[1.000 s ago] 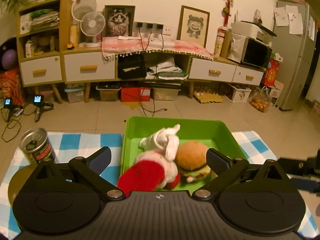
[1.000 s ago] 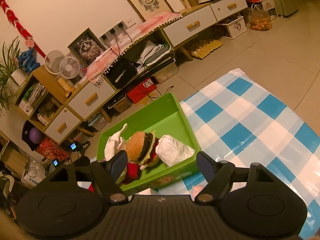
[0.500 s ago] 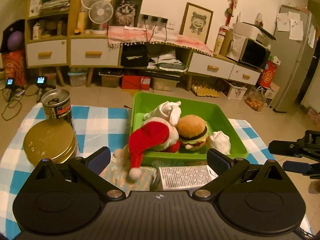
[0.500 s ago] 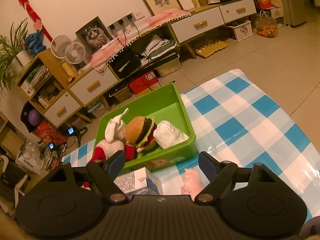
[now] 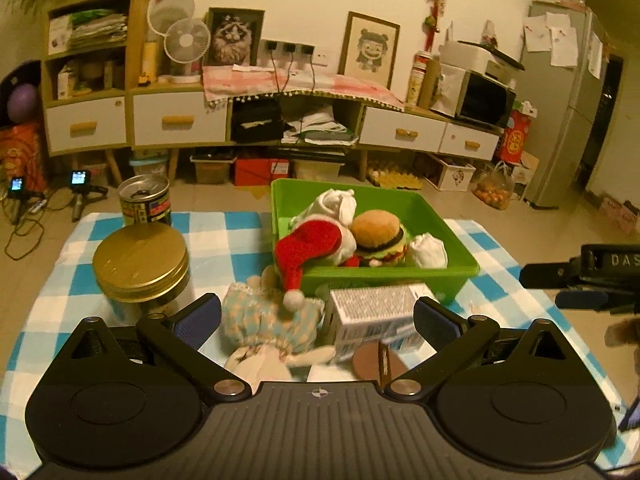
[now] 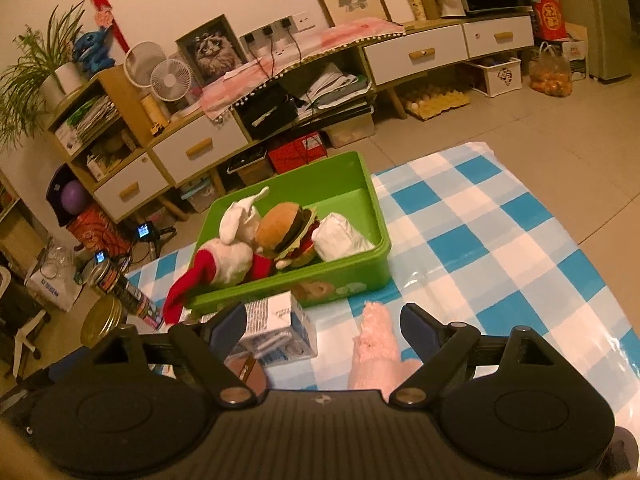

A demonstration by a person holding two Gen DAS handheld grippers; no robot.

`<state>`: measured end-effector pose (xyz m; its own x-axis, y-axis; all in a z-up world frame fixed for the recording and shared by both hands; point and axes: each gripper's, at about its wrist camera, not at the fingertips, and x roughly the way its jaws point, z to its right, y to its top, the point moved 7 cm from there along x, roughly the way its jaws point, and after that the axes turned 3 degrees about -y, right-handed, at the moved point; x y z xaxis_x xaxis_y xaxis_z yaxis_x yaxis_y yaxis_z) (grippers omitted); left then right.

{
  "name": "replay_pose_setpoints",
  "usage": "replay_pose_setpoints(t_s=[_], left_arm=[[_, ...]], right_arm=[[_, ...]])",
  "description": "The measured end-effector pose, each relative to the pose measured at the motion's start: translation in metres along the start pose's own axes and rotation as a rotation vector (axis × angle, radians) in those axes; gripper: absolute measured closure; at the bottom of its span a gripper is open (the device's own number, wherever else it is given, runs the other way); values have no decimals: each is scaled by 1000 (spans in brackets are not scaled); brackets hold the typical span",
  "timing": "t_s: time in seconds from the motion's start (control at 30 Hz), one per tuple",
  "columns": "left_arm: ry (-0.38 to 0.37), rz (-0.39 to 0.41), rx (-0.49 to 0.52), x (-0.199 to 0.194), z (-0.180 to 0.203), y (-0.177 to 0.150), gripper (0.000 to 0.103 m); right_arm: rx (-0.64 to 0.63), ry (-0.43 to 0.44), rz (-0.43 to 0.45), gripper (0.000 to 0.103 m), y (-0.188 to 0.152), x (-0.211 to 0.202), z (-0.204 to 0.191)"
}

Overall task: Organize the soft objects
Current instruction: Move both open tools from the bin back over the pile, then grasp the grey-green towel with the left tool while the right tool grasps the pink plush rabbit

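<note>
Pulled back from the green bin since 1 second earlier, so that a doll in a checked dress, a white carton, a gold-lidded jar and a printed can now show in the left wrist view, where earlier only the bin's contents and the can appeared. Left claw released, jaws spread wide over the doll and carton at 6 o'clock, gripping neither. Right claw opening, with a pink fuzzy soft item lying on the blue-checked bench between its jaws, just inside the right finger, not pressed by either pad. Same carton near the left finger in that view. Bin at 12 o'clock from both claws, holding 3 soft things: a white plush with a red Santa hat at 9 o'clock inside the bin, hat tip drooping over the near rim; a plush burger at centre; a white cloth bundle at 3 o'clock. Jar at 9 o'clock in the left view, can just behind it. Right claw's dark body visible at 3 o'clock in the left view.
</note>
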<state>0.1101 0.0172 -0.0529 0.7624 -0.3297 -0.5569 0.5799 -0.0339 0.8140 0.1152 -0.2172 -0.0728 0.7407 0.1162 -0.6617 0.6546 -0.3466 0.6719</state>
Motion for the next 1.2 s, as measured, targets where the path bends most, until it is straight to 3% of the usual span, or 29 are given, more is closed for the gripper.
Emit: replay_pose_setpoints(t_s=[0.5, 0.67, 0.83, 0.97, 1.2], left_arm=[[7, -15, 55, -23, -27, -41, 5], [8, -19, 60, -27, -34, -53, 5], [7, -46, 21, -22, -35, -76, 5], [55, -75, 15, -14, -33, -101, 5], [123, -115, -97, -4, -45, -124, 5]], right_arm=[[-162, 11, -45, 34, -54, -5, -9], [-209, 1, -18, 34, -67, -6, -5], [-198, -26, 36, 32, -73, -9, 8], [-176, -77, 78, 28, -79, -8, 20], [-237, -132, 44, 28, -102, 11, 26]])
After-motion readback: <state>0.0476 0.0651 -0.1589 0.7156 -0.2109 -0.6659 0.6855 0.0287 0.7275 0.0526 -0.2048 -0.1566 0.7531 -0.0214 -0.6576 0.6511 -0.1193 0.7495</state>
